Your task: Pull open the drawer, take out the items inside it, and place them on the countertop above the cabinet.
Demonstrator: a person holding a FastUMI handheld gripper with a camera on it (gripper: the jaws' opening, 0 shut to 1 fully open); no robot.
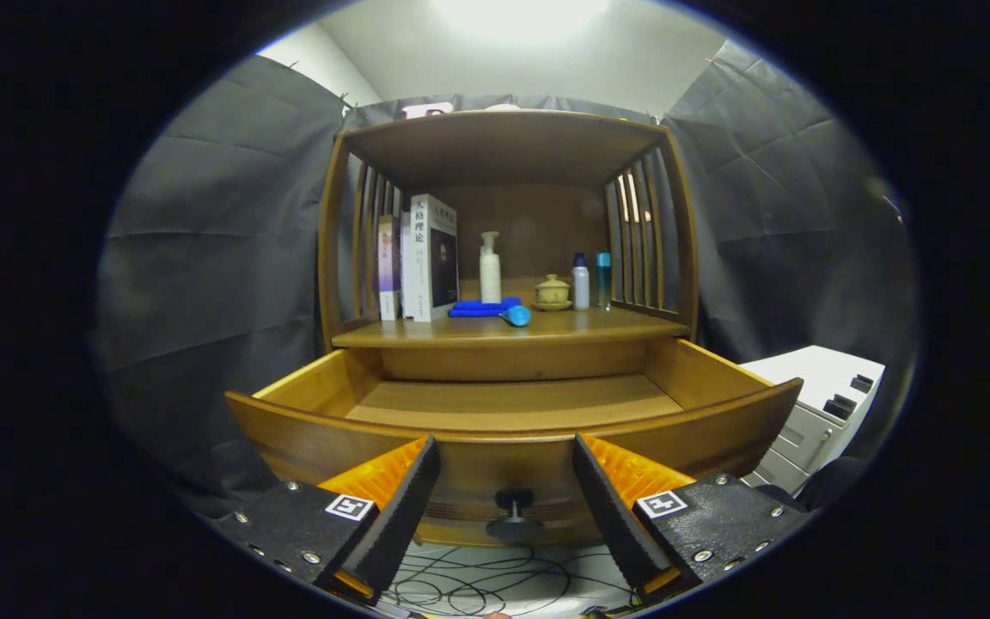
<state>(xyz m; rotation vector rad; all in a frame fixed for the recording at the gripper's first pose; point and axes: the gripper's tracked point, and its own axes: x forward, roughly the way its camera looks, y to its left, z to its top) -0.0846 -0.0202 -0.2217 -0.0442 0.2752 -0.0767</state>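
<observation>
The wooden drawer (512,430) of the cabinet stands pulled out toward me, and its bare wooden floor is what I see inside. Its dark knob (513,501) sits on the drawer front, just ahead of my fingers and between them. My gripper (505,460) is open, fingers spread to either side of the knob and touching nothing. On the countertop (615,325) above the drawer lie a blue flat item (482,307) and a light-blue rounded item (516,315) near its front edge.
Upright books (426,258), a white pump bottle (490,268), a small lidded cup (552,291) and two slim bottles (589,281) stand on the countertop. A white box-like unit (817,404) sits to the right of the cabinet. Cables (495,580) lie on the floor below.
</observation>
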